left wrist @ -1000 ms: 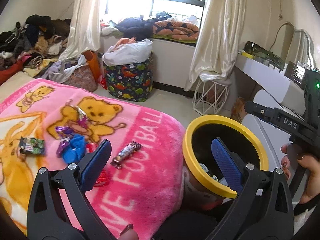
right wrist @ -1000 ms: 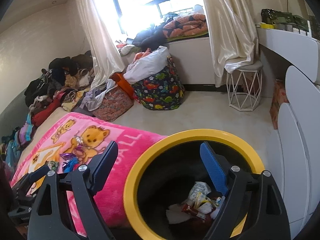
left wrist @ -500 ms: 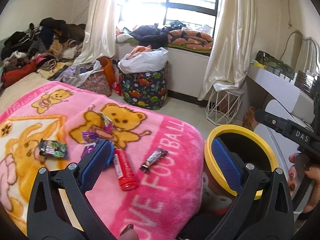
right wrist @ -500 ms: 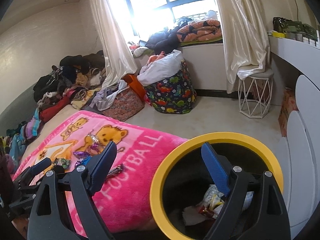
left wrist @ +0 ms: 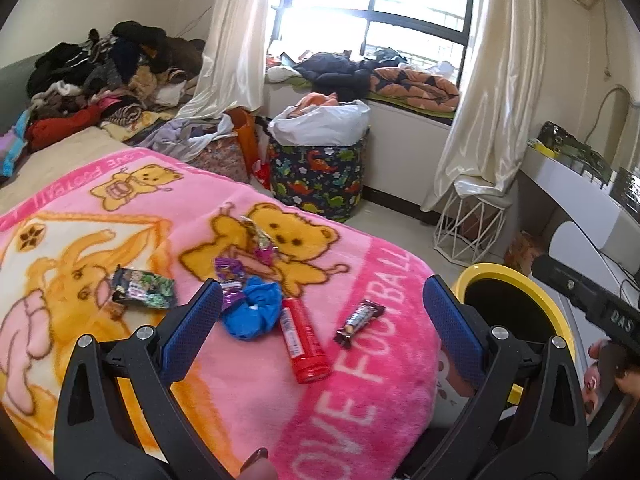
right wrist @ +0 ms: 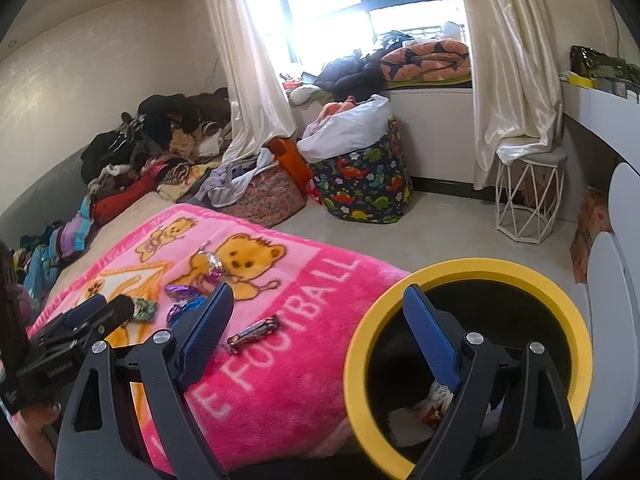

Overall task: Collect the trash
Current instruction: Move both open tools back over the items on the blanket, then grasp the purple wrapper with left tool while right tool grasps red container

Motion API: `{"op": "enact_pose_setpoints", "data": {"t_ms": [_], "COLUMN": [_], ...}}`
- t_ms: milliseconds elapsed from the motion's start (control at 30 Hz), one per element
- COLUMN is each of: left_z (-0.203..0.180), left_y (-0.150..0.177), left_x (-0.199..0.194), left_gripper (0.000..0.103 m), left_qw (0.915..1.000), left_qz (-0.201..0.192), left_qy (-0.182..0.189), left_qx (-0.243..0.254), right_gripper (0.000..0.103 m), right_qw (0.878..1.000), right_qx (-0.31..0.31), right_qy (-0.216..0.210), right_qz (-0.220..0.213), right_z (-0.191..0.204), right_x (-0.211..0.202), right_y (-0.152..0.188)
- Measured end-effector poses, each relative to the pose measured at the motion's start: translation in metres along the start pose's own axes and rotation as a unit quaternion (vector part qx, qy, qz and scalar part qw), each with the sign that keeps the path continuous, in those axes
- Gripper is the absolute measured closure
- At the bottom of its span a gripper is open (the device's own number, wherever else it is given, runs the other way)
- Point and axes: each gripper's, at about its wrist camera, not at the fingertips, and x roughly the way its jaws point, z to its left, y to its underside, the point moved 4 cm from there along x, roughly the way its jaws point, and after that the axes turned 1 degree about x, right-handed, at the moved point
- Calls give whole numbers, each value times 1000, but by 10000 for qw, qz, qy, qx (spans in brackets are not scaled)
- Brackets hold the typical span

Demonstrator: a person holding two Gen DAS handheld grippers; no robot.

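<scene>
Both views are swinging away from the yellow-rimmed bin [left wrist: 516,280] toward the pink blanket [left wrist: 280,400] on the bed, so more litter is showing now than a second ago, including the red tube.

Going left to right in the left wrist view: a dark green snack packet [left wrist: 144,289] is lying flat, light and crinkly, best pinched at an edge. Purple foil wrappers [left wrist: 229,273] are sitting beside a crumpled blue piece [left wrist: 252,312], soft and easy to squeeze anywhere. The red tube [left wrist: 304,340] is looking stiff, smooth and likely to roll, so a pinch across its middle should suit. The chocolate bar wrapper [left wrist: 359,322] is thin and slippery.

The left hand-held gripper [left wrist: 320,320] is hanging over this litter with fingers apart and empty. The right hand-held gripper [right wrist: 316,336] is likewise spread wide, holding nothing, at the bin's rim.
</scene>
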Motion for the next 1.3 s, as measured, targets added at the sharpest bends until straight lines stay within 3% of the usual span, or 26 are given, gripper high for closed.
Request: {"op": "enact_pose_setpoints", "data": {"t_ms": [567, 733, 800, 1000, 1100, 1300], "left_z": [78, 94, 99, 108, 109, 110], "left_y": [-1, 8, 12, 24, 24, 19], "left_x": [10, 26, 33, 57, 69, 97], "left_gripper": [11, 28, 38, 53, 56, 56], "left_qw": [9970, 9953, 9944, 9909, 9894, 9852], "left_qz": [149, 446, 574, 959, 1097, 1346], "left_qy": [-454, -414, -367, -174, -85, 71], "left_qx": [-601, -753, -806, -933, -947, -1057], "right_gripper": [19, 19, 24, 41, 50, 59], "right_qw": [9966, 9925, 9899, 9810, 9756, 9662], "right_qx": [-412, -545, -547, -487, -484, -416], "right_qy": [-429, -644, -744, -904, -933, -1016], "right_qz": [579, 882, 1073, 1644, 1928, 2334], "right_z": [63, 85, 94, 114, 122, 133], "right_x": [43, 61, 70, 99, 115, 139], "right_y": [29, 42, 48, 64, 72, 84]}}
